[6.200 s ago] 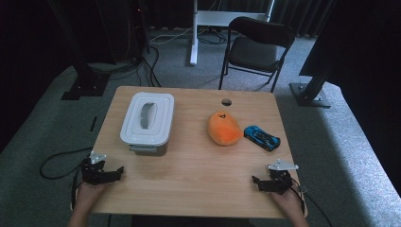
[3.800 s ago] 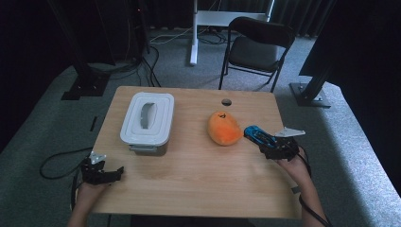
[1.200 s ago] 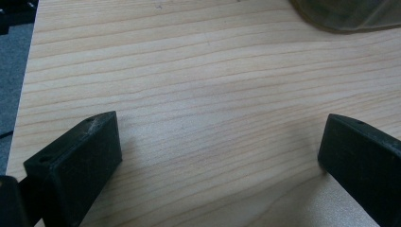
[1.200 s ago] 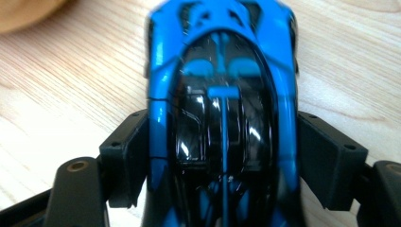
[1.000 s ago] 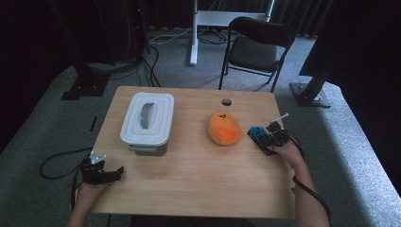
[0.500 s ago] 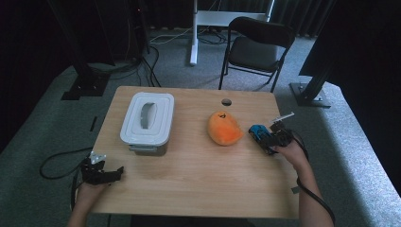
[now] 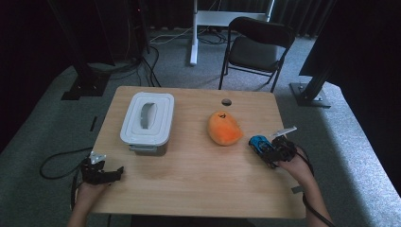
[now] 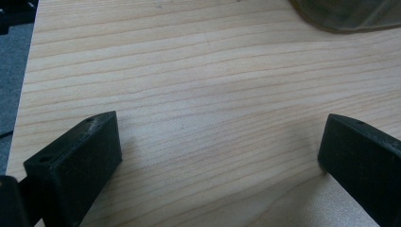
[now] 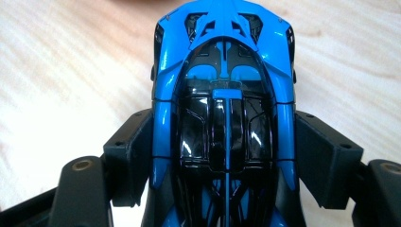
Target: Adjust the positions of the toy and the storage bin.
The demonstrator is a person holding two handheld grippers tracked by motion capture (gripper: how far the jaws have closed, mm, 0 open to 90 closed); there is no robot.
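A blue and black toy car sits near the table's right side, just right of an orange plush toy. My right gripper is shut on the car, one jaw against each flank. In the right gripper view the car runs away from the camera between the jaws of my right gripper, over pale wood. My left gripper rests at the table's front left corner. Its jaws stand wide apart in the left gripper view, with bare wood between them.
A white lidded container stands at the back left of the wooden table; its lower edge shows at top right in the left gripper view. A small round hole marks the table's far side. A black chair stands behind.
The right gripper came from the front right corner to the blue car and closed on it. Over the last second it has shifted slightly toward the near edge with the car. The left hand stayed still.
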